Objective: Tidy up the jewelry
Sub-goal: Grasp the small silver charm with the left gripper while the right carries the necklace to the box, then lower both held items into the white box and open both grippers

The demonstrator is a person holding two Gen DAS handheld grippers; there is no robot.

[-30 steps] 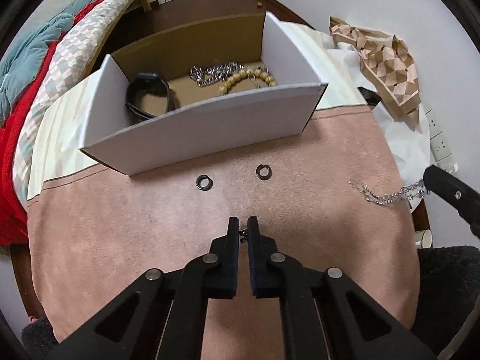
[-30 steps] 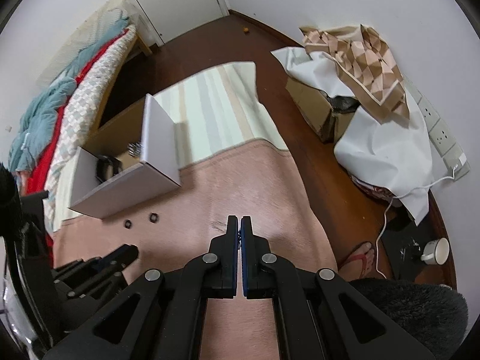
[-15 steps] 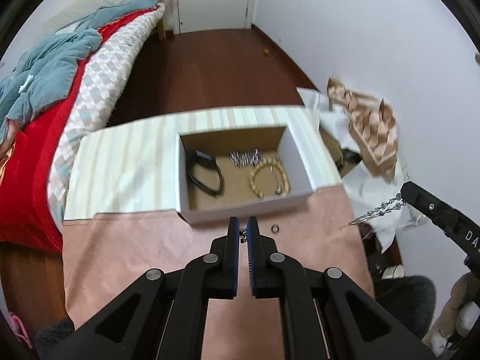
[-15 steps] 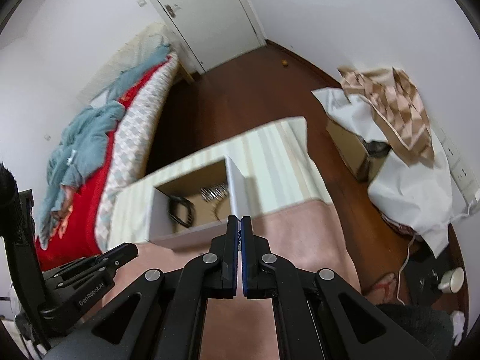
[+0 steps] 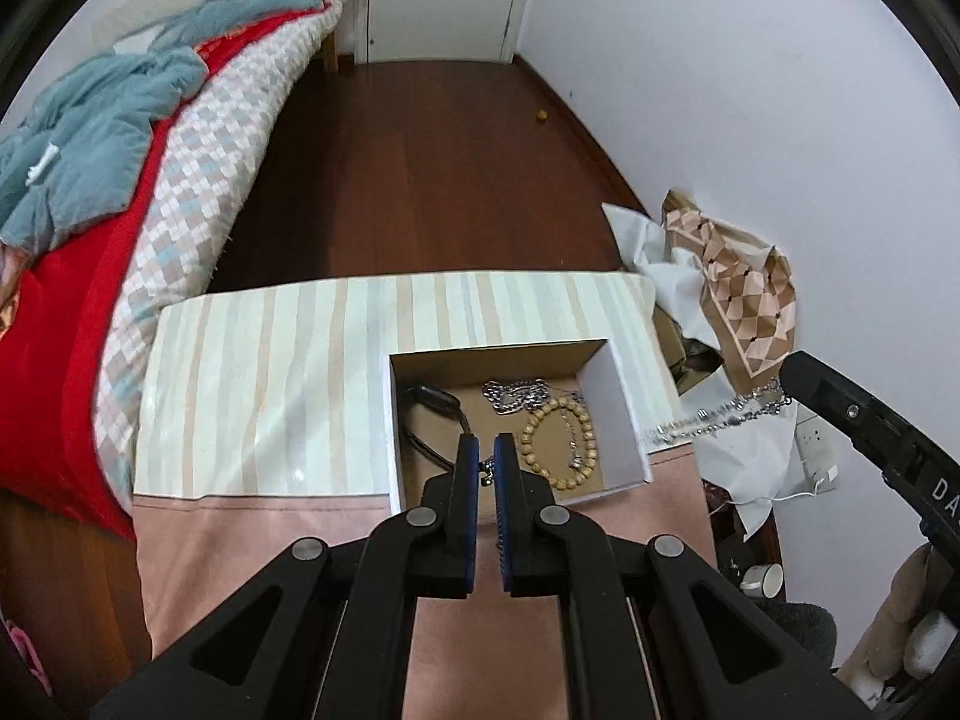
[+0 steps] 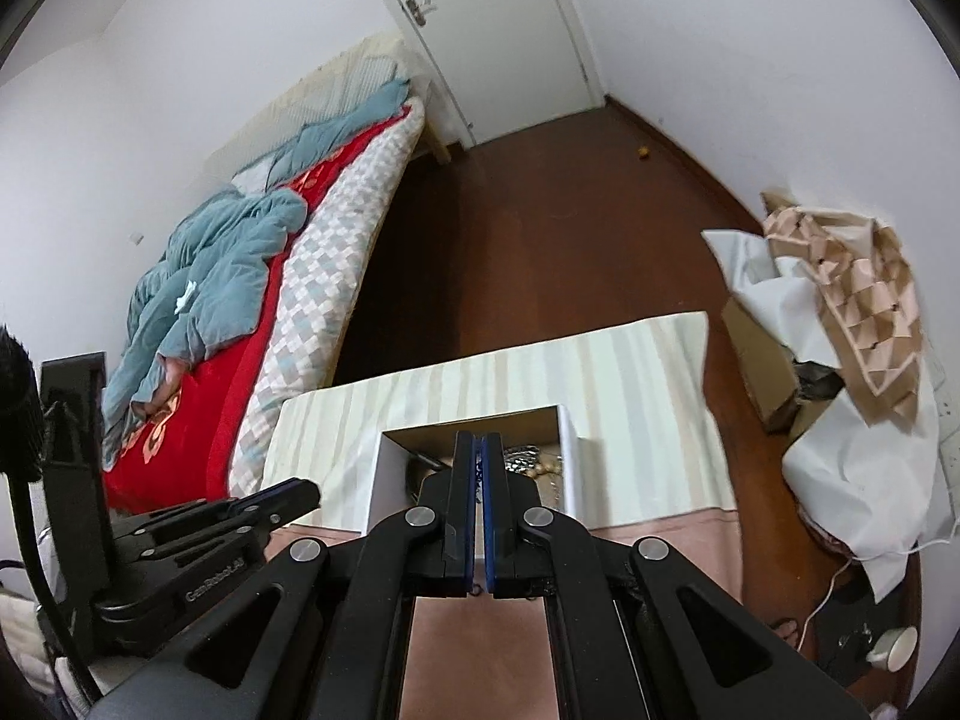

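- My left tool (image 5: 486, 457) hangs over the near edge of the open box (image 5: 627, 414); its fingers are nearly together, pinching a small dark item, too small for me to name.
- My right tool (image 6: 478, 456) has its fingers pressed close on a silver chain (image 5: 714, 417). In the left view that chain dangles from its tip, off to the right of the box and above the surface edge.
- In the right view a bit of chain shows between the blue pads (image 6: 487, 498).
- Inside the box: a black band (image 5: 429, 405) at the left, a silver chain pile (image 5: 515, 395) at the back, a wooden bead bracelet (image 5: 558, 443) on the right, touching the pile.
- The box sits on the surface, straddling the striped cloth (image 5: 270, 384) and the pink cloth (image 5: 252, 546).
- Bed (image 5: 90, 192) with red and blue covers at the left, dark wood floor (image 5: 420, 168) beyond, crumpled patterned fabric (image 5: 744, 294) by the wall at the right.
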